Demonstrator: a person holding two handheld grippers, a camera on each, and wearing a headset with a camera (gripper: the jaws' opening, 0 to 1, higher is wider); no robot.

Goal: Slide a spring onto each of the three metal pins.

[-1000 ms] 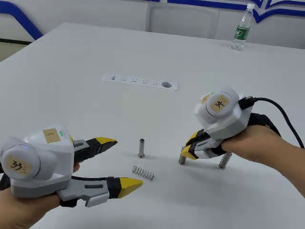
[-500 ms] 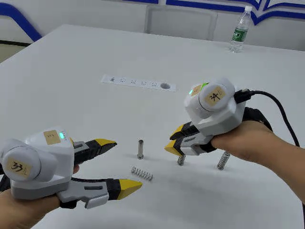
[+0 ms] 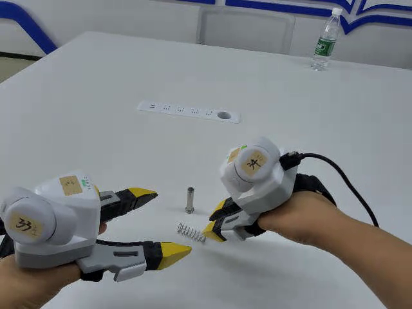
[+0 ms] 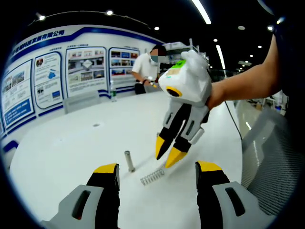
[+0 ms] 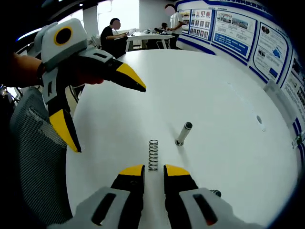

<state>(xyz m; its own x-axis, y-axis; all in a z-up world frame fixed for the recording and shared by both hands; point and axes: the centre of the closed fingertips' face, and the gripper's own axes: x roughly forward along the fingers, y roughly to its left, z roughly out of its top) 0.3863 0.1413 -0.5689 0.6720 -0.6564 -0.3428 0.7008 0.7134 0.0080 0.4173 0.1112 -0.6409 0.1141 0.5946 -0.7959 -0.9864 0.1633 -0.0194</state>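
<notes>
Head view: the white worktop (image 3: 96, 84) lies wide and bare all round the work. A water bottle (image 3: 325, 40) stands near its far edge, and a power strip (image 3: 190, 111) lies well beyond the upright bare pin (image 3: 190, 199). A loose spring (image 3: 192, 232) lies flat on the near side of the pin, apart from it. The left hand-held gripper (image 3: 170, 220) sits low at the near left, jaws spread wide and holding nothing, pointing toward the spring. The right hand-held gripper (image 3: 212, 225) tilts down and leftward, its yellow tips just beside the spring's right end. Right gripper view shows its jaws with a narrow gap and the spring ahead of them, not between. Since a second ago, the right hand-held gripper has come left from the two pins already wearing springs, which the hand now covers. The left one has stayed put.
</notes>
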